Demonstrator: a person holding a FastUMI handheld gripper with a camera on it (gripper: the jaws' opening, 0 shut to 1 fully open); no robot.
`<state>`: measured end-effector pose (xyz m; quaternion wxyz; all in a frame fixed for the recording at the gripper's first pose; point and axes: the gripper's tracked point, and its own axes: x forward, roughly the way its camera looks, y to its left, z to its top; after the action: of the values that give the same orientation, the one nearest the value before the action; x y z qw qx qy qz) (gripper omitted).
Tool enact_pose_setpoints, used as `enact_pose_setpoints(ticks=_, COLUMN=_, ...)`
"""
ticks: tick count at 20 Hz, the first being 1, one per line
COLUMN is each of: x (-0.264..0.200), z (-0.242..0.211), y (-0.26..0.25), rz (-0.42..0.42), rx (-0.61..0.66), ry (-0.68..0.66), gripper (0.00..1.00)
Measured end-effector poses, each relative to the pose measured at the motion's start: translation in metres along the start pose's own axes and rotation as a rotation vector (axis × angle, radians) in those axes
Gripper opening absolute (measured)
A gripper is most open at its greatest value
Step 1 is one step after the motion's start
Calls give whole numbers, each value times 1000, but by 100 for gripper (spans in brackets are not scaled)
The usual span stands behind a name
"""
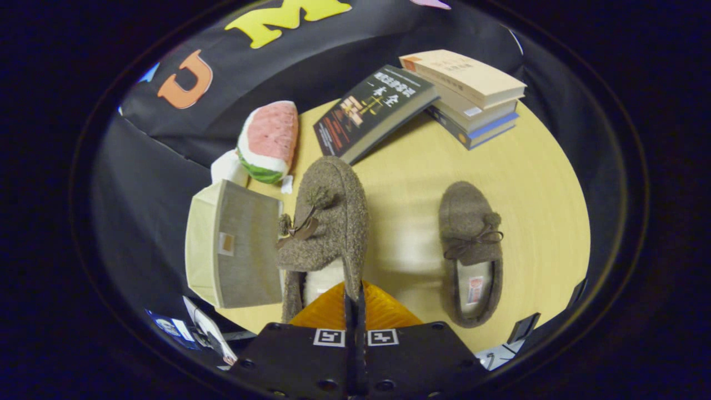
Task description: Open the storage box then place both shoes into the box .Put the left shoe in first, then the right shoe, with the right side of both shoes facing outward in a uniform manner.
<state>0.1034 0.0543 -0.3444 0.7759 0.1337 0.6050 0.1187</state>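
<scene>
A: From the gripper view, we start with the box [233,244]. It lies on the table [533,183] just left of our fingers, pale cloth walls, a grey panel with a small tag facing up. We cannot tell what is inside it, or whether it is open.

B: And the gripper [354,300]? We see the fingers drawn narrow, pinching the side wall of the near shoe [328,222] at its heel opening.

A: Yes, both fingers press on that wall. The shoe runs straight ahead of them, toe pointing away, touching the box's right edge or just beside it.

B: How does it look? We see brown woolly fabric, a dark bow with pompoms on top, a pale lining.

A: The other shoe [472,250] matches it. It lies flat on the table to the right, well apart from the fingers, toe away.

B: Beyond them we see a watermelon toy [268,139], a dark book [372,111] leaning on a stack of books [472,94].
</scene>
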Motion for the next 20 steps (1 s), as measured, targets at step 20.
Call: enact_pose_setpoints(ticks=20, x=74, z=-24, y=276, rz=69, rx=-66, ry=53, gripper=0)
